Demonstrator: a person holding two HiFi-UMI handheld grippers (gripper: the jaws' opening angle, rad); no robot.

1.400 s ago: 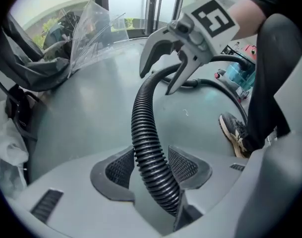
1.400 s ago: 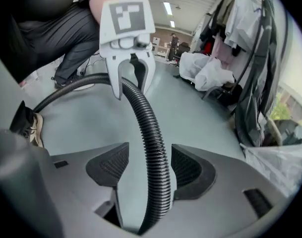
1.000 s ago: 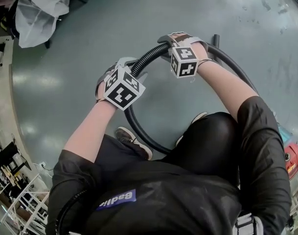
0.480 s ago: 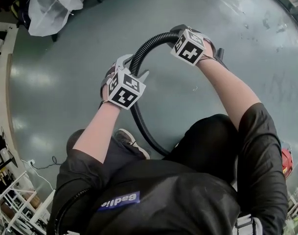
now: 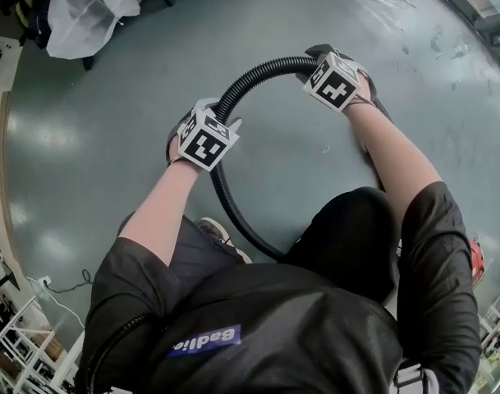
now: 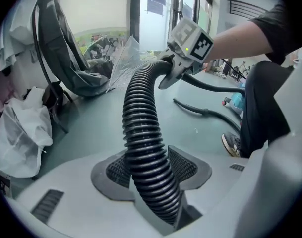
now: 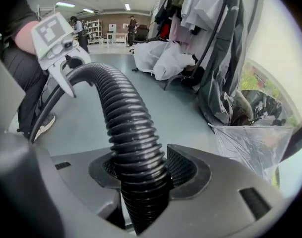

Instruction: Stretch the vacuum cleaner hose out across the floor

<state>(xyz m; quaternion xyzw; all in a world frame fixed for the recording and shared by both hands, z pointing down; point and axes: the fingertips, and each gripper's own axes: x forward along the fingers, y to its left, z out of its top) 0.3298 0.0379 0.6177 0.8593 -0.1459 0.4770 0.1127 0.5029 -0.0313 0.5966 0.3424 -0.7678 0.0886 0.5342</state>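
Observation:
A black ribbed vacuum hose (image 5: 251,75) arches between my two grippers above the grey floor. From the left gripper it curves down past the person's legs. My left gripper (image 5: 222,115) has just been closing, and its pads press the hose (image 6: 141,113) on both sides. My right gripper (image 5: 313,59) holds the far end of the arc. Its jaws have just eased wider, but the pads still grip the hose (image 7: 122,103). The left gripper view shows the right gripper (image 6: 176,69) on the hose, and the right gripper view shows the left gripper (image 7: 66,66).
A white plastic-covered bundle (image 5: 89,11) lies at the far left. The person's shoe (image 5: 222,238) is beside the hose loop. A second dark hose or wand (image 6: 205,112) lies on the floor. Hanging clothes (image 7: 210,19) and a clear umbrella (image 7: 250,138) are to the right.
The right gripper has moved up and to the right along the hose and rolled. The left gripper has shifted slightly. The hose arc between them is longer.

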